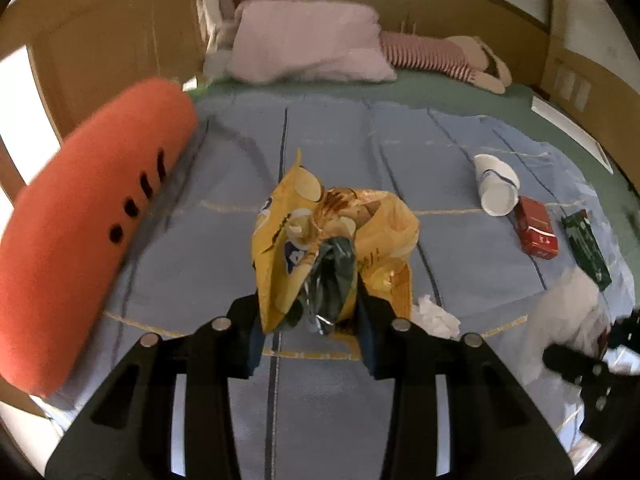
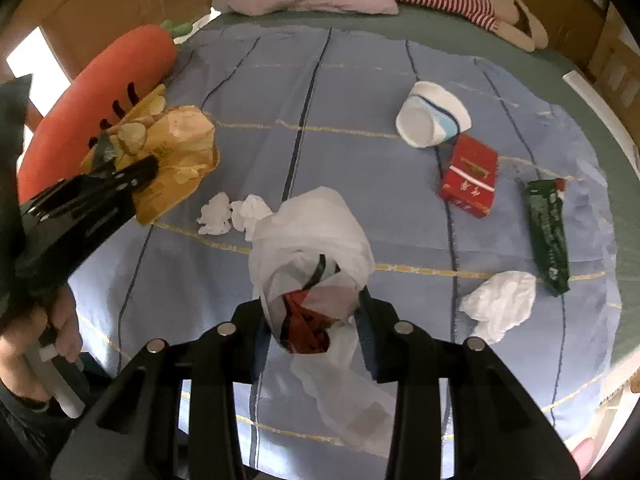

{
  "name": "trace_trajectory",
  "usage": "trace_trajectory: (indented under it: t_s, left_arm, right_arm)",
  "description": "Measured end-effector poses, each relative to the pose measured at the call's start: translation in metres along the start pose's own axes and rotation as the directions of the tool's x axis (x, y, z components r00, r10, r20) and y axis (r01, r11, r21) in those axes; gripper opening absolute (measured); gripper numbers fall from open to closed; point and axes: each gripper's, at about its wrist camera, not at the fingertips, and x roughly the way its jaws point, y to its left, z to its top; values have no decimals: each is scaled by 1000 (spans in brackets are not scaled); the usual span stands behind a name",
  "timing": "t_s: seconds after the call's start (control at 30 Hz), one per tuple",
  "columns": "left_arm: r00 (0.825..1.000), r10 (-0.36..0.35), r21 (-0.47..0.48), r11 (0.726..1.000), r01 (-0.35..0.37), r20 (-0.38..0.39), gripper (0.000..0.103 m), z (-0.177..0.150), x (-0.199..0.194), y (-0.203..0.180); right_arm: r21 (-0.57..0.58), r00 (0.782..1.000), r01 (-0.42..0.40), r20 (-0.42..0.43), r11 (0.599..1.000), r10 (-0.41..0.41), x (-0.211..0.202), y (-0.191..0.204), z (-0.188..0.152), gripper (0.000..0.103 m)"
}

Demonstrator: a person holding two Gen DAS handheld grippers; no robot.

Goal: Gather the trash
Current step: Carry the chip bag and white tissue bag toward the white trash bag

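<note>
Now I'm mid-collection: my left gripper (image 1: 308, 316) has its jaws clamped narrow on the crumpled yellow chip bag (image 1: 332, 240), lifted clear of the bed (image 1: 320, 144), while my right gripper (image 2: 312, 320) pinches the neck of the white trash bag (image 2: 316, 248), which already shows red wrappers inside. Next, I judge, the chip bag must travel over to the trash bag's mouth, and that mouth needs spreading first, since I hold it gathered. Still lying on the blanket: tissues (image 2: 500, 304), a paper cup (image 2: 432, 120), a red box (image 2: 470, 180) and a green packet (image 2: 548, 232).
</note>
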Motion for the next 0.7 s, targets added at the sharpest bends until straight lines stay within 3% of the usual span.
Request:
trace_trajectory:
  t_s: [0.17, 0.4, 0.63, 0.7]
  left_arm:
    - [997, 17, 61, 998, -22, 73, 39, 0, -23, -9]
    - [995, 18, 87, 996, -27, 97, 39, -4, -30, -13]
    - [990, -14, 87, 996, 1, 143, 39, -13, -79, -24]
    - [988, -53, 77, 996, 42, 142, 39, -21, -98, -32]
  right_arm:
    - [9, 1000, 8, 11, 1000, -8, -7, -4, -2, 38]
    - [32, 1000, 7, 17, 999, -7, -14, -10, -4, 38]
    - [69, 994, -9, 108, 998, 1, -71, -25, -26, 38]
    - [91, 989, -2, 147, 996, -11, -97, -35, -42, 38]
